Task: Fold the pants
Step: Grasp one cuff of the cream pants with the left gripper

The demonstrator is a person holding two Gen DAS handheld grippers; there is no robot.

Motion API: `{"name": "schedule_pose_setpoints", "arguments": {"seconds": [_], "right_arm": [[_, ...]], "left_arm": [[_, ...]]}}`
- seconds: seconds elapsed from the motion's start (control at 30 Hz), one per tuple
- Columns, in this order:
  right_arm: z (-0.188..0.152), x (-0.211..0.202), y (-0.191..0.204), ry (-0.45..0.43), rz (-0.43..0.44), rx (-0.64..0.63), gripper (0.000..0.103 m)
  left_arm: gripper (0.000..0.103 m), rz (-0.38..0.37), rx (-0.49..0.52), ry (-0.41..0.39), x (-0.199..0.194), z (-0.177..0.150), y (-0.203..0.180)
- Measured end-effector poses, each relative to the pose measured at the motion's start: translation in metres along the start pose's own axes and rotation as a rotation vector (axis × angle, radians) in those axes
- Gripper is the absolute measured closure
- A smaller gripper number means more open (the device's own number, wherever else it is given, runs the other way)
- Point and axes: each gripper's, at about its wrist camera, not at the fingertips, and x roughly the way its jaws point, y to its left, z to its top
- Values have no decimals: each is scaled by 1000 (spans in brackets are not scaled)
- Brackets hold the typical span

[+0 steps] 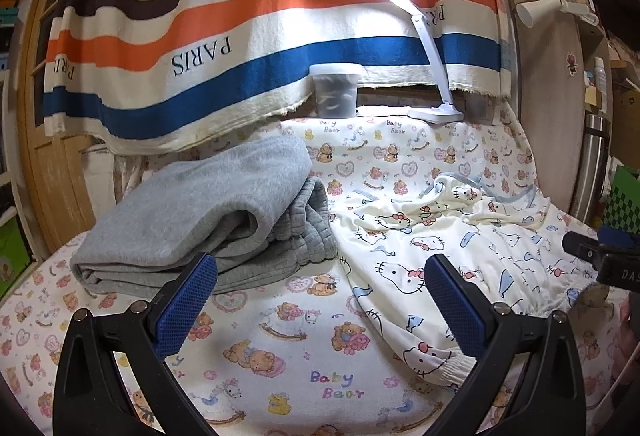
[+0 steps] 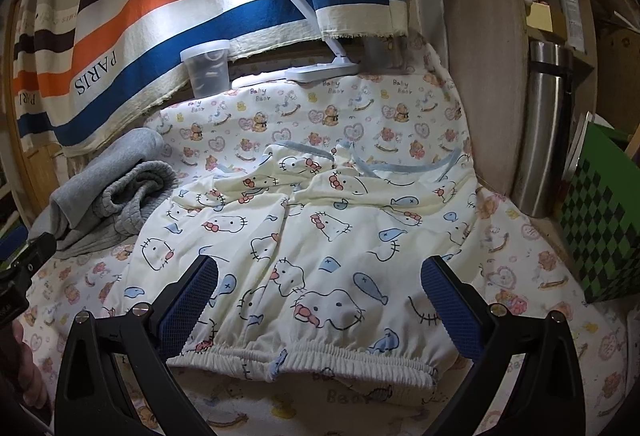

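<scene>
Cream cat-print pants (image 2: pixel 320 228) lie spread on the bear-print sheet (image 2: pixel 520 268), elastic cuffs (image 2: pixel 304 360) nearest me, the blue-trimmed waist rumpled at the far end. My right gripper (image 2: pixel 320 288) hovers open over the leg ends, blue pads on either side, holding nothing. In the left wrist view the same pants (image 1: pixel 440 248) lie to the right. My left gripper (image 1: pixel 320 288) is open over bare sheet (image 1: pixel 280 356), between the pants and a folded grey garment (image 1: pixel 200 220).
A striped PARIS cloth (image 1: pixel 240 36) hangs behind. A lit white desk lamp (image 1: pixel 432 104) and a clear lidded tub (image 1: pixel 336 92) stand at the back edge. A steel flask (image 2: pixel 544 128) and green checked box (image 2: pixel 600 220) crowd the right side.
</scene>
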Motion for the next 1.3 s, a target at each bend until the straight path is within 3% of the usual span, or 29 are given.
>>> {"name": "schedule_pose_setpoints", "arguments": {"seconds": [0.2,0.3,0.37,0.5,0.63,0.73,0.87,0.97,1.17,1.23,1.27,1.3], "right_arm": [[7,-4,-14,-18,-1,50,1],[19,-12,-28,-3,-14,41,1],[27,-22,-41,-12,-49,57,1],[38,-44,-70,-54,-123,75,1],[34,-40,-98,42,-96,145,2],[22,-21,-110,168,-9,199,30],[4,3,-119,303,86,262,45],[-10,15,-121,365,147,335,45],[-27,26,-119,409,161,388,45],[-26,29,-118,402,150,393,45],[-25,31,-117,403,140,393,57],[-25,32,-116,405,141,398,70]], "left_arm": [[0,-5,6,88,10,12,-9],[0,-73,-44,146,16,18,-10],[0,-68,-37,187,21,19,-15],[14,-64,-43,272,33,10,-22],[38,-148,-131,411,49,-5,-20],[52,-183,-170,483,58,-13,-24],[52,-223,-193,545,64,-20,-31],[52,-220,-196,555,64,-23,-36],[51,-202,-154,551,66,-22,-49],[92,-194,-129,552,67,-23,-54],[99,-188,-126,558,68,-23,-55],[99,-194,-131,560,68,-23,-55]]}}
